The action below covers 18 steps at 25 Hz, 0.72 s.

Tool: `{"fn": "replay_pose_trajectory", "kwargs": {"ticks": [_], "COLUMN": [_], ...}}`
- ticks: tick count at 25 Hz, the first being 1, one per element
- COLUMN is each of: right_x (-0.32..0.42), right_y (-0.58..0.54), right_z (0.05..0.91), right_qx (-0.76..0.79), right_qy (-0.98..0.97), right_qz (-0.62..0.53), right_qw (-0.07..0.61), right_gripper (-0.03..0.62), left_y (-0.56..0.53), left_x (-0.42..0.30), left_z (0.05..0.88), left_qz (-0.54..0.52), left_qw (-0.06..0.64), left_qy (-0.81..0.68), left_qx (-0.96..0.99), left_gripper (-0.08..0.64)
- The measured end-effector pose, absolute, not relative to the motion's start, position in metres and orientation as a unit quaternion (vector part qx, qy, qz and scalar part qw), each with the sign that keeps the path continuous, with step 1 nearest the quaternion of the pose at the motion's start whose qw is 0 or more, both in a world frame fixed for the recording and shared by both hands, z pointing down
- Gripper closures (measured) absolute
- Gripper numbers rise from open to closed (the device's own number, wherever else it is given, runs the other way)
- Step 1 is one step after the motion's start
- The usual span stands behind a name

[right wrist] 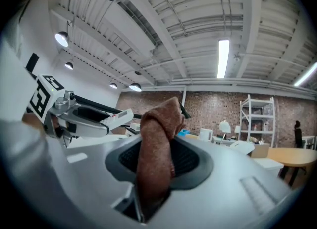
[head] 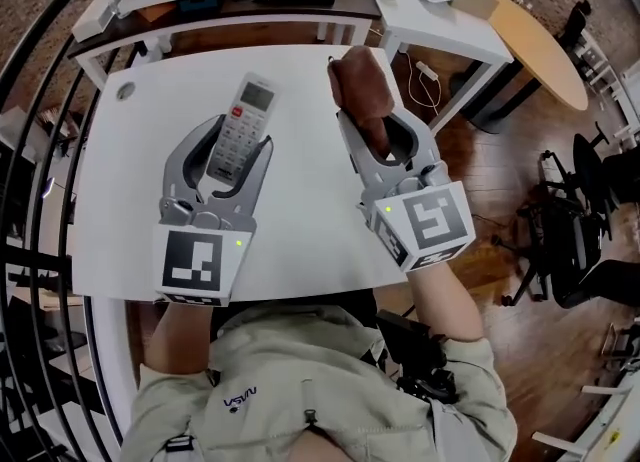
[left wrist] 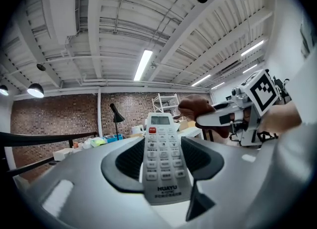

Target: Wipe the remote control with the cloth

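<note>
Head view: person stands at a white rectangular table (head: 120, 200), one hand-held gripper in each hand, both reaching forward over the tabletop.

Left gripper (head: 237, 136): jaws clenched on a white slim remote control with grey keys and a small display (head: 246, 112). The pads press its two long edges at about mid-length. The keypad faces up and the display end sticks out well past the jaw tips, away from the person. In the left gripper view the remote (left wrist: 161, 158) lies between the dark ribbed pads, with its printed bottom end nearest the camera and a red key just under the display.

Right gripper (head: 377, 128): jaws clamped on a brown bunched cloth of fuzzy fabric (head: 361, 90). A thick wad pokes out beyond the jaw tips. In the right gripper view the cloth (right wrist: 155, 148) stands as a folded column between the pads, its rounded top bent over to the right.

Remote and cloth sit side by side and apart, with a strip of bare tabletop showing between them in the head view. Whether either touches the table I cannot tell.

Each gripper carries a cube with black-and-white square markers, the left cube (head: 195, 261) and the right cube (head: 431, 222), close to the person's wrists.

Surroundings: second white table (head: 445, 18) beyond, round wooden tabletop (head: 545, 50) to its right, wooden floor (head: 500, 180), red brick wall (left wrist: 54, 116) and a long ceiling lamp (left wrist: 143, 64).
</note>
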State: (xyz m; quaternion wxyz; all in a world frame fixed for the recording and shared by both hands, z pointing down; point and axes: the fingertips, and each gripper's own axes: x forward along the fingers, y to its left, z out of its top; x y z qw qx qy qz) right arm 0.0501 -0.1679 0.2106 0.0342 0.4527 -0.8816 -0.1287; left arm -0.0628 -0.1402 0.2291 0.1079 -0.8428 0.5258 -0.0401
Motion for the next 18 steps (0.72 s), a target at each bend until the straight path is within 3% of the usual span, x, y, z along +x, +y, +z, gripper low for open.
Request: {"fn": "replay_pose_trajectory", "kwargs": {"ticks": [18], "right_x": [0.051], "right_y": [-0.104], "right_z": [0.23], "right_qx": [0.454], "right_qy": [-0.882], "right_qz": [-0.127], "right_qw": [0.015], "right_gripper": [0.466], "left_y": [-0.095], "left_x": [-0.069], "left_z": [0.246], "left_qz": [-0.017], "left_qw": [0.084], "left_qy": [0.559], "left_qx": [-0.825], "left_gripper": [0.318]}}
